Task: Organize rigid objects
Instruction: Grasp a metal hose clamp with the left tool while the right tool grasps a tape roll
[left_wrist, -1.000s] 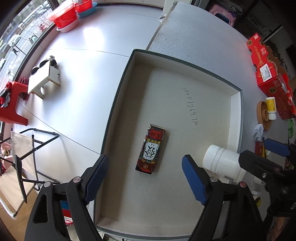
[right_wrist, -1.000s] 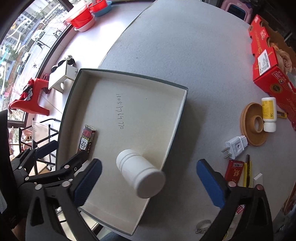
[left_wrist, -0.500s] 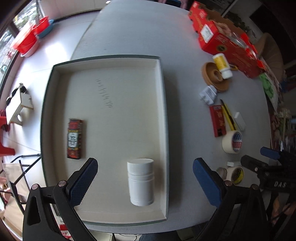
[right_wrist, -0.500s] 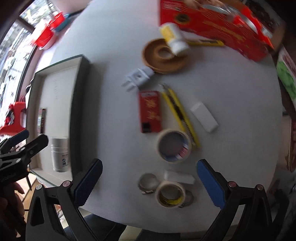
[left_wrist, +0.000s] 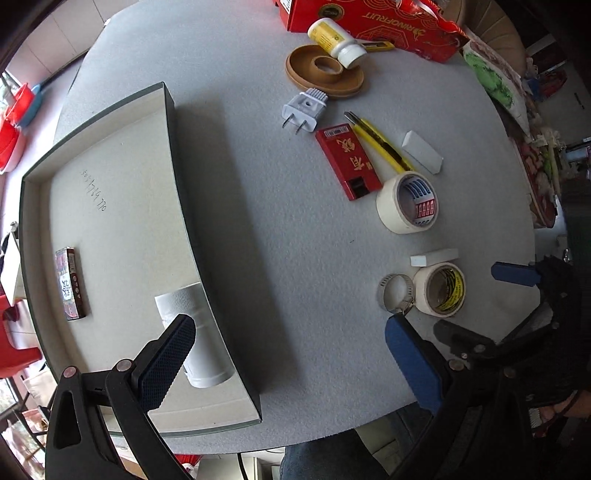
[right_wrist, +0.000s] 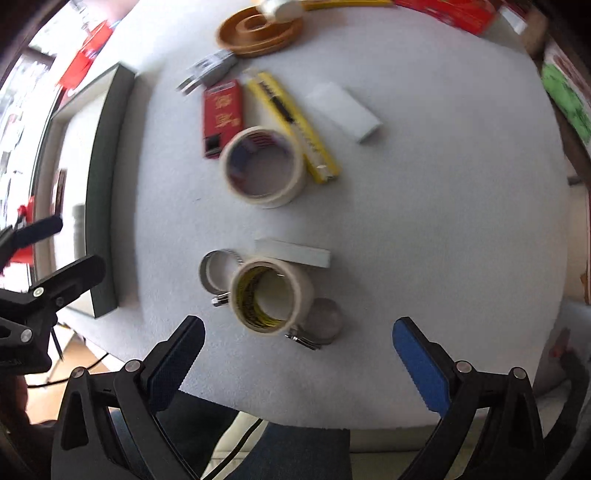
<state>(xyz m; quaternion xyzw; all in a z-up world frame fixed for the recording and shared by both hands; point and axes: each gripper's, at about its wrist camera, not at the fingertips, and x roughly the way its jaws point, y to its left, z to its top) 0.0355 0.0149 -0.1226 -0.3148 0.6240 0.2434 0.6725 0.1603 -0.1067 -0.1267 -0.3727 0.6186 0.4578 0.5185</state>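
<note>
A shallow cream tray (left_wrist: 177, 177) holds a white bottle (left_wrist: 207, 354) lying on its side and a small red-and-black box (left_wrist: 70, 284). My left gripper (left_wrist: 288, 339) hangs open above the tray's right wall, nothing between its fingers. My right gripper (right_wrist: 297, 332) is open just in front of a tape roll with yellow lining (right_wrist: 271, 295), which lies beside two metal hose clamps (right_wrist: 216, 273) and a white block (right_wrist: 295, 253). Farther off lie a bigger tape roll (right_wrist: 264, 166), a yellow utility knife (right_wrist: 295, 122), a flat red box (right_wrist: 221, 114) and a white plug (left_wrist: 303, 110).
A wooden dish (left_wrist: 325, 74) with a yellow-labelled bottle (left_wrist: 336, 40) leaning on it sits at the back, before a big red carton (left_wrist: 388, 22). Another white block (left_wrist: 421, 151) lies right of the knife. The round table's edge runs just below both grippers.
The white bottle, between my right gripper's jaws a second ago, now lies in the tray. Both grippers have swung right, the right one to the tape rolls. The left jaws stand wider.
</note>
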